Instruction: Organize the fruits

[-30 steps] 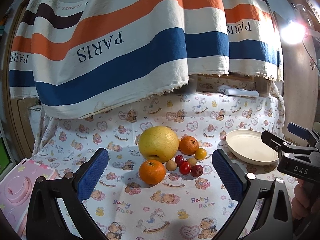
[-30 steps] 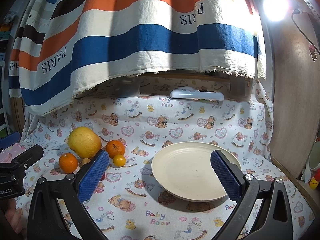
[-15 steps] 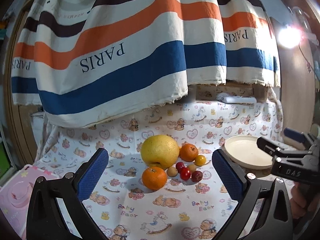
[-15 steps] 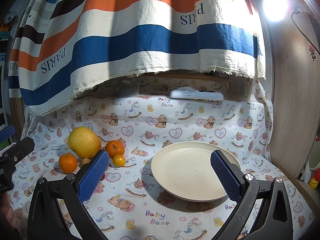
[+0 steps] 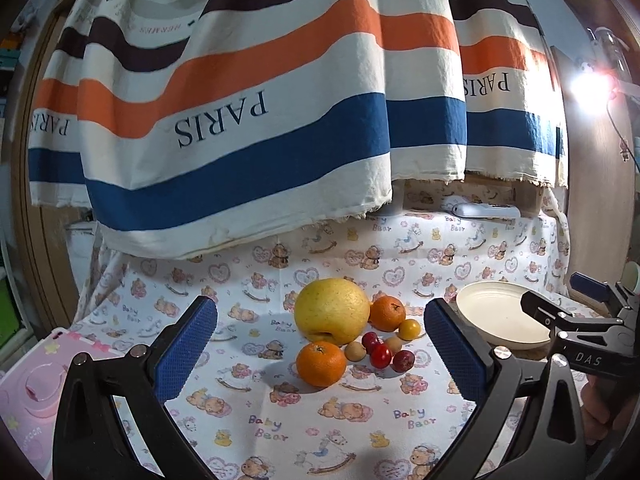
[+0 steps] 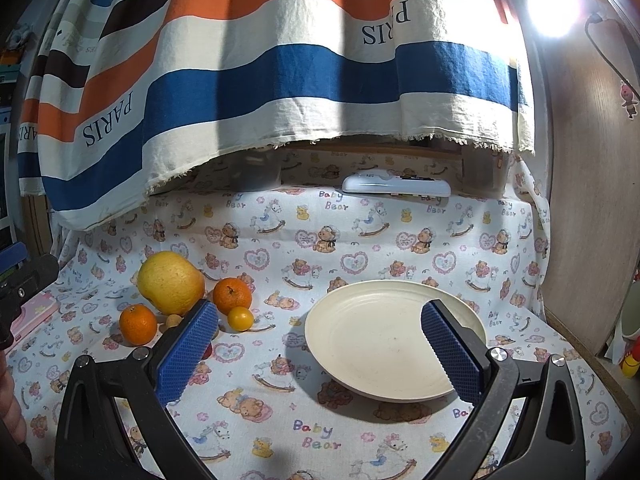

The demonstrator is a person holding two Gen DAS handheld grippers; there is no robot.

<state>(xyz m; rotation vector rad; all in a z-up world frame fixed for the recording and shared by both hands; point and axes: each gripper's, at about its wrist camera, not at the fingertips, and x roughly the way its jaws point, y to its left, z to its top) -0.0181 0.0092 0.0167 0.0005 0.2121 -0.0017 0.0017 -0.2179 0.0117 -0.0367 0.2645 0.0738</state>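
A cluster of fruit lies on the bear-print cloth: a big yellow pomelo (image 5: 332,310), two oranges (image 5: 321,363) (image 5: 387,313), a small yellow fruit (image 5: 409,329), several small red (image 5: 381,356) and tan (image 5: 354,351) fruits. An empty cream plate (image 6: 394,334) stands to their right. My left gripper (image 5: 320,354) is open and empty, in front of the fruit. My right gripper (image 6: 320,346) is open and empty, in front of the plate; it also shows in the left wrist view (image 5: 576,320). The pomelo (image 6: 171,283) and oranges (image 6: 138,324) (image 6: 232,295) show in the right wrist view.
A striped "PARIS" cloth (image 5: 248,120) hangs over the back of the table. A white device (image 6: 396,187) lies at the back. A pink toy (image 5: 32,392) sits at the left edge. A wooden panel (image 6: 588,200) and bright lamp (image 6: 554,10) are on the right.
My left gripper has pulled back and tilted up a little, so the fruit looks smaller and lower. The right gripper has barely moved.
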